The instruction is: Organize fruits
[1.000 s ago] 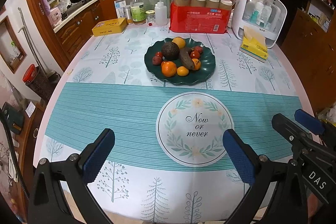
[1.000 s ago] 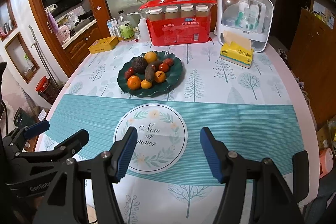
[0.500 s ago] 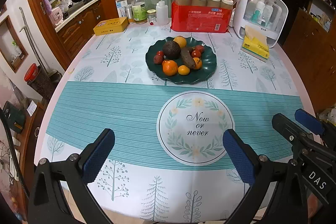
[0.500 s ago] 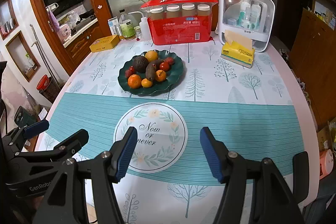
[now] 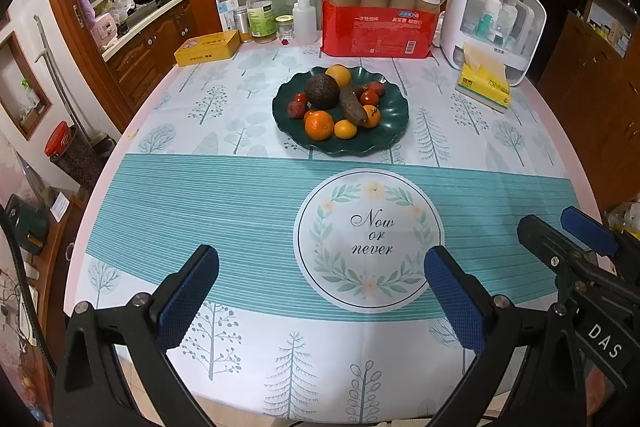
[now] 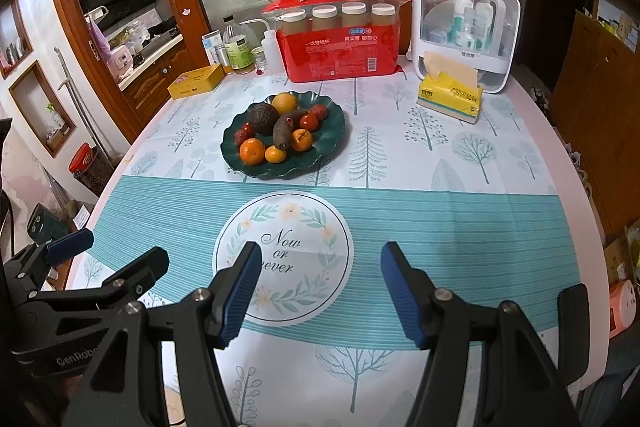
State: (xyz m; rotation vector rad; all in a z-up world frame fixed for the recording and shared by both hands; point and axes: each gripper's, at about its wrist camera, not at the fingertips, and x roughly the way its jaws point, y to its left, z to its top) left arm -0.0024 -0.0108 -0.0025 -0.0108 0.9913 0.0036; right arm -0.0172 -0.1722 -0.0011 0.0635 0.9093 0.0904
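A dark green scalloped plate [image 5: 394,115] [image 6: 334,131] stands past the middle of the table and holds several fruits: a dark avocado [image 5: 321,91] [image 6: 262,117], a brown elongated fruit [image 5: 352,105], oranges [image 5: 319,125] [image 6: 252,151] and small red fruits. My left gripper [image 5: 320,267] is open and empty over the near table edge, well short of the plate. My right gripper [image 6: 318,267] is open and empty, also near the front edge. The right gripper shows in the left wrist view [image 5: 568,239] at the right.
A round "Now or never" print [image 5: 368,239] lies between the grippers and the plate. At the back stand a red cup package [image 5: 378,27], a white storage box [image 5: 496,23], a yellow tissue pack [image 5: 484,83], a yellow tin [image 5: 208,47] and bottles [image 5: 260,13].
Both grippers have drifted slightly toward the table; the plate appears a little lower in both views. Both jaws stay open.
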